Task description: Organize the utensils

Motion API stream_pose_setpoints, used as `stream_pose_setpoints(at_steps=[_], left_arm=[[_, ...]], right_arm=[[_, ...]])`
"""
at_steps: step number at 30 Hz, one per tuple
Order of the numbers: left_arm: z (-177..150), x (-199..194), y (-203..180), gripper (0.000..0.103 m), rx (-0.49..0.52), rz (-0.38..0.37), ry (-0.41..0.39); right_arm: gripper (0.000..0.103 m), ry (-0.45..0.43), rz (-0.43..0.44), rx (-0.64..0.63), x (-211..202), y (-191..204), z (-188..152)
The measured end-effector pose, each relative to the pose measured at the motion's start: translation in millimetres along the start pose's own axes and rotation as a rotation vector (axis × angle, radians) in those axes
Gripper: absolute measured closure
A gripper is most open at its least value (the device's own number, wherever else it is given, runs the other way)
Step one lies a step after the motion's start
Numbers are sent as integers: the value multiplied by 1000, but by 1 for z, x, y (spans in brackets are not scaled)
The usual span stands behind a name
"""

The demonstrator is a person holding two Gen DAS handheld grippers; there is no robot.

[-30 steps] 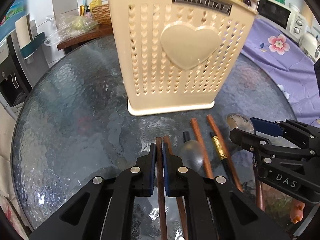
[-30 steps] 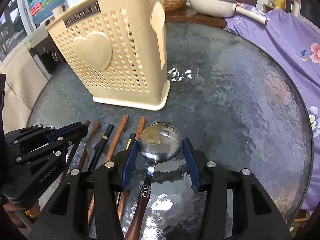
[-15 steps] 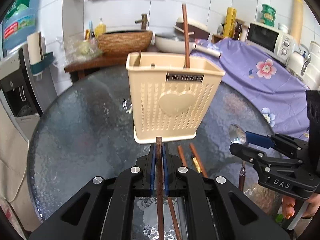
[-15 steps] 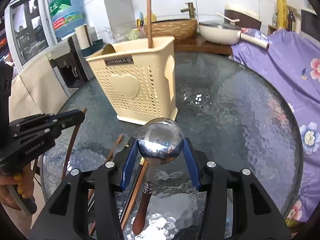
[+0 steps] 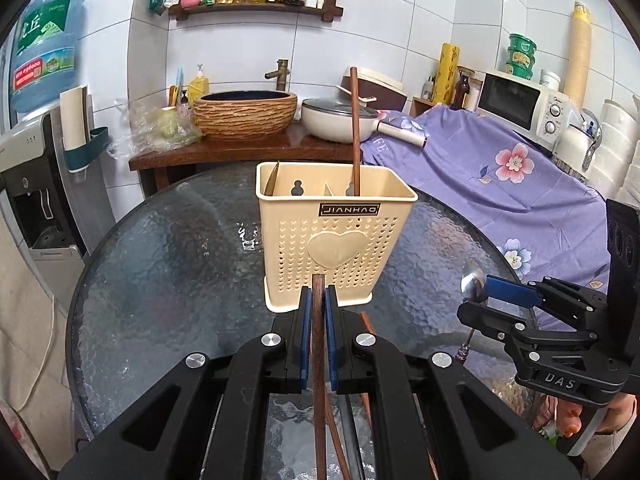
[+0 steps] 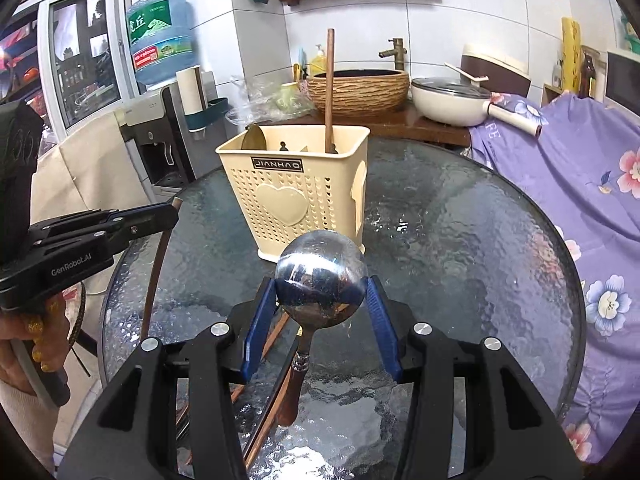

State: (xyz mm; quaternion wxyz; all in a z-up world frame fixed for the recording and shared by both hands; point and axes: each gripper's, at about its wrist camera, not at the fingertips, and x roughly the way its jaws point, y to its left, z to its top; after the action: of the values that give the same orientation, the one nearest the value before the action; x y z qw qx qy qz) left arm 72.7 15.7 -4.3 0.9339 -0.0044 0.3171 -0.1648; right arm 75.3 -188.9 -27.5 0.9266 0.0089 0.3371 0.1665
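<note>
Both grippers have risen off the table (image 5: 168,280): left gripper (image 5: 319,300) fingers clamp a wooden chopstick (image 5: 319,360), right gripper (image 6: 322,304) fingers grasp a metal spoon (image 6: 320,280).

Reads "JIANHAO" on the dark label of the cream basket (image 5: 336,236), just past the left tongs' tips. Says "DAS" on the right gripper (image 5: 486,296). Says "GenRobot.AI" on the left gripper (image 6: 172,210). Shows "FE" on the purple cloth (image 5: 500,184), far right.

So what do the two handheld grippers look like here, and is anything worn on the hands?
Both are matte black frames with silver bolts and blue pads. The left gripper reads "GenRobot.AI", the right gripper "DAS". Gold glitter polish shows on the left hand, with a cream sleeve below.
</note>
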Motion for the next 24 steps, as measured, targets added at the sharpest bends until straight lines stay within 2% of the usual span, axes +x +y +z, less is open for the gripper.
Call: stream_pose_setpoints(at_steps=[5,24], left_arm=[[5,-9,4,96,-15,-27,-19],[35,-39,4,97,-1,-30,-136]], right_arm=[[56,-16,-3,-13,-7,5,3],[56,-53,9,-50,-26,17,21]])
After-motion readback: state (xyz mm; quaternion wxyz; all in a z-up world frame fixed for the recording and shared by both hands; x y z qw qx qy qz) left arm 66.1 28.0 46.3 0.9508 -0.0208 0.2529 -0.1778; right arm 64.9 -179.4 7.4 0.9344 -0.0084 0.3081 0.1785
